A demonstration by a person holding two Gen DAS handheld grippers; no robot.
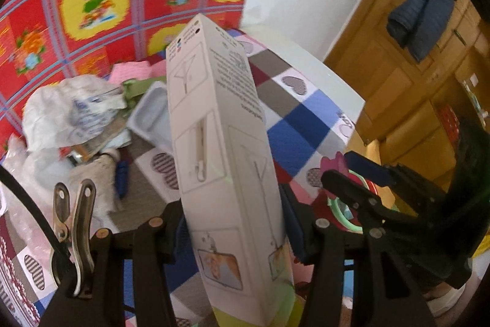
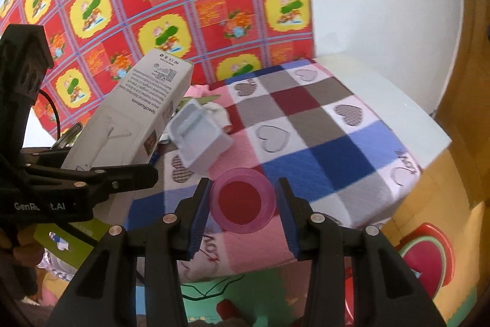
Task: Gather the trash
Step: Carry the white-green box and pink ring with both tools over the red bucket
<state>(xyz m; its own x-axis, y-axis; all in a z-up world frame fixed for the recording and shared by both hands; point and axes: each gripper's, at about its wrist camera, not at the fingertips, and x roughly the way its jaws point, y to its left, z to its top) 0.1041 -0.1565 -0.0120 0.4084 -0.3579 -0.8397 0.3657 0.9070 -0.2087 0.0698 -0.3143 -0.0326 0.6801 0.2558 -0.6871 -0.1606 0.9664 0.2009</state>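
Grippers (image 1: pixel 235 238) (image 2: pixel 242 213) pitch downward, clamping white box (image 1: pixel 220 158) and pink cup (image 2: pixel 241 205).

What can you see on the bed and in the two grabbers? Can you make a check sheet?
Surface: checked heart blanket on the bed.
Job's things: long white box; pink cup.
Clutter: crumpled white wrappers, pale plastic tray.
Grippers: left gripper shut on the box; right gripper shut on the cup.
Cables: black cable.
Surroundings: red patterned sheet, wooden door, hanging blue jacket.
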